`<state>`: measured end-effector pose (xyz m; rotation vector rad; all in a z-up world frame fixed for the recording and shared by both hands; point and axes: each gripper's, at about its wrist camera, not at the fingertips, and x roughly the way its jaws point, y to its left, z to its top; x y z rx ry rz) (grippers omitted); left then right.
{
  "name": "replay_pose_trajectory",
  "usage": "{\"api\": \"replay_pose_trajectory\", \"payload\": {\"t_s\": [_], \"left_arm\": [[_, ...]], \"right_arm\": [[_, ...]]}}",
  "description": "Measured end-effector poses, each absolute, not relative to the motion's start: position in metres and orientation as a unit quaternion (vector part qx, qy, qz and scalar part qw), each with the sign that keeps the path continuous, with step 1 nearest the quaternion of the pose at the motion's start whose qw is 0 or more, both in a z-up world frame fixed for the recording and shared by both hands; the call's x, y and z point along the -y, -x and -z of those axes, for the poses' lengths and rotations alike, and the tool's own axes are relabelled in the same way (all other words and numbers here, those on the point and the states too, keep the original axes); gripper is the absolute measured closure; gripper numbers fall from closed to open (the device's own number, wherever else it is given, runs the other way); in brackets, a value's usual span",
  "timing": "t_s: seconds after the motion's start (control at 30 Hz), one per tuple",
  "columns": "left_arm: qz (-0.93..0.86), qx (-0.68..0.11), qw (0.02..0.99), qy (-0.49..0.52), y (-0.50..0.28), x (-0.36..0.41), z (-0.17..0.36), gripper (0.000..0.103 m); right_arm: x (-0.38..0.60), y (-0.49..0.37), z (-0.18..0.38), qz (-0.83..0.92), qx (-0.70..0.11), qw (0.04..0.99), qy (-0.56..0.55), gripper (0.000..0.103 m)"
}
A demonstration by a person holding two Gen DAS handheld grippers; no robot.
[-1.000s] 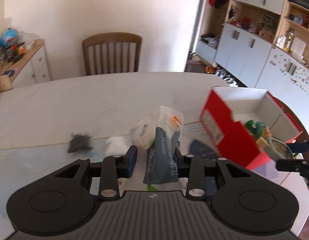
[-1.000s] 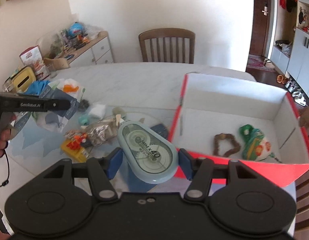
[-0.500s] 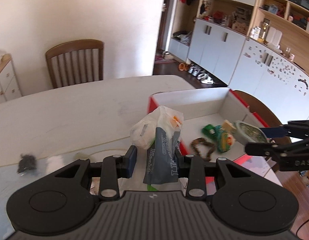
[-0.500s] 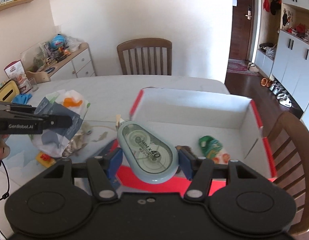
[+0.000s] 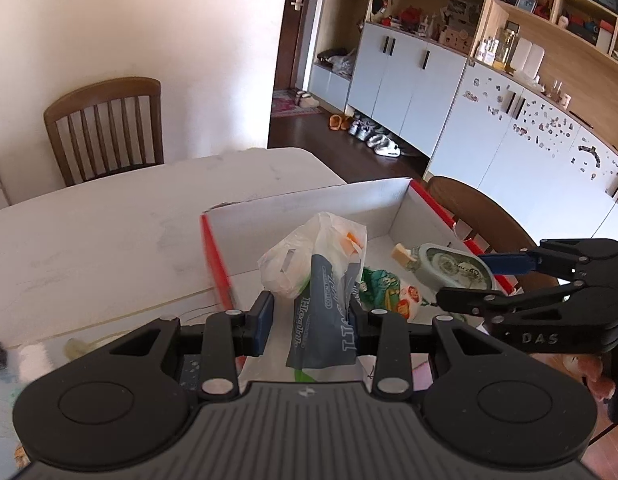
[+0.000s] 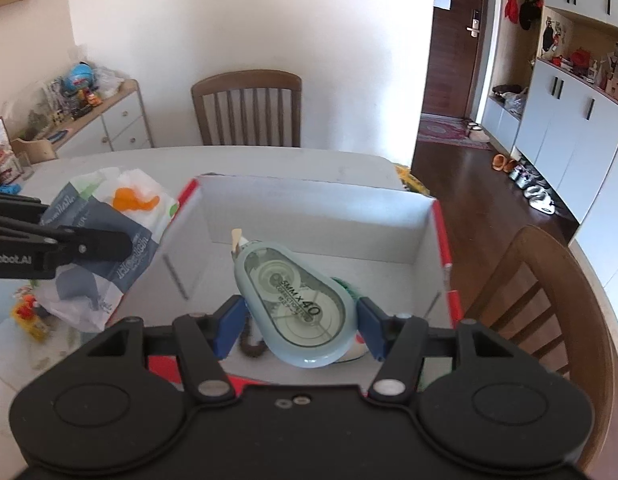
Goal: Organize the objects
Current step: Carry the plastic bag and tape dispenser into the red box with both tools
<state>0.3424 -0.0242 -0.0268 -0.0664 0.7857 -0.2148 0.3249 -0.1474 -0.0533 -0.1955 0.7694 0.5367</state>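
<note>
My left gripper (image 5: 311, 316) is shut on a crumpled plastic bag (image 5: 321, 276), grey-blue and white with an orange patch, held over the near left corner of the red box (image 5: 215, 256). The bag also shows in the right wrist view (image 6: 109, 240). My right gripper (image 6: 299, 320) is shut on a pale blue correction tape dispenser (image 6: 297, 304), held above the box's white inside (image 6: 321, 216). The dispenser also shows in the left wrist view (image 5: 453, 268). A green packet (image 5: 383, 284) lies in the box.
The box sits on a white oval table (image 5: 109, 236). Small clutter (image 6: 27, 312) lies on the table left of the box. A wooden chair (image 6: 247, 108) stands at the far side and another chair (image 6: 549, 276) stands right of the box.
Both grippers have moved toward the box with their loads. The bag has gone from left of the box to over its corner. The dispenser is now above the box's inside.
</note>
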Motion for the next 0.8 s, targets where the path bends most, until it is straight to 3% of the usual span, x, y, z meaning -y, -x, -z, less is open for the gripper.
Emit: {"api": "replay_pose_trajectory", "payload": {"t_s": [0.8], "left_arm": [[0.066,-0.486,0.871,-0.035,-0.450,0.075,0.105,0.068]], "right_arm": [[0.130,-0.412,0.110,-0.247,-0.427,0.857,0.147,0.044]]}}
